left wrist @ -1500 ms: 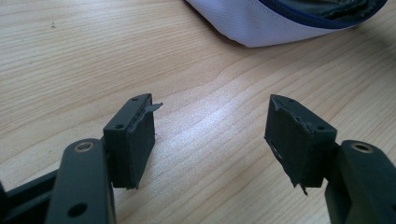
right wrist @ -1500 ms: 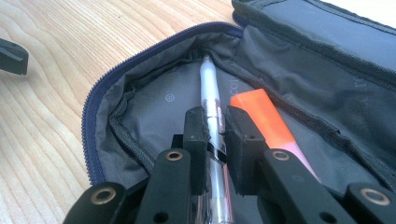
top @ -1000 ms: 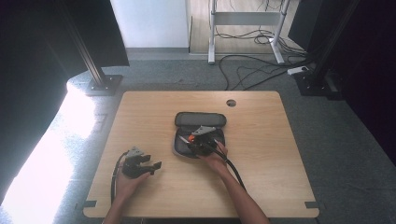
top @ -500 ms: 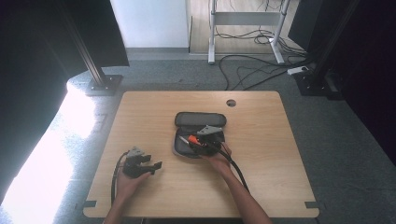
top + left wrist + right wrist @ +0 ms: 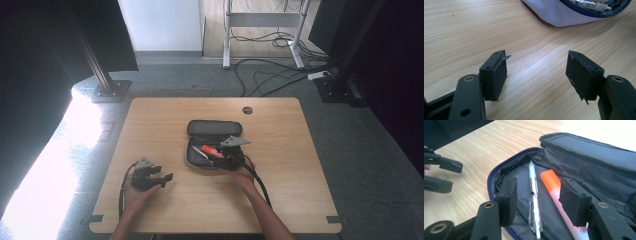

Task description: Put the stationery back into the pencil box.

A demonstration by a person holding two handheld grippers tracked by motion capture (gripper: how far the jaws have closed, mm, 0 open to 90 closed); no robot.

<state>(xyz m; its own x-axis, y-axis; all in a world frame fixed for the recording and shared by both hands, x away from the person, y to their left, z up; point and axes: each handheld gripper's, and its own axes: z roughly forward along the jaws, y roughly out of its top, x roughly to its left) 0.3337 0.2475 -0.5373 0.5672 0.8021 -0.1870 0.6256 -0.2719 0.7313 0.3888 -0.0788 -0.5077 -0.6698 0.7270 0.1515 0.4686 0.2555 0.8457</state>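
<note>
Wooden desk (image 5: 165, 120) is shown bearing an open grey pencil case (image 5: 584, 152) at its middle, where a clear pen (image 5: 534, 195) and orange marker (image 5: 551, 182) are laid. The right tool (image 5: 537, 201) is held over them, its jaws just opened and clamped on nothing, so the placing step is judged done and withdrawal is called for next. The left tool (image 5: 536, 75) is rested apart and empty beside the case.

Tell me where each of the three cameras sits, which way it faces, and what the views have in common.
High view: above the person's side, looking forward and down on the table; both forearms, left tongs and right tongs show.
Left gripper view: rides the left tongs, facing low across bare wood toward the pencil case; its jaws stand open.
Right gripper view: rides the right tongs, looking into the open case at a clear pen and an orange marker; its jaws, just opening, grip nothing.
Shared: all three show the case.
</note>
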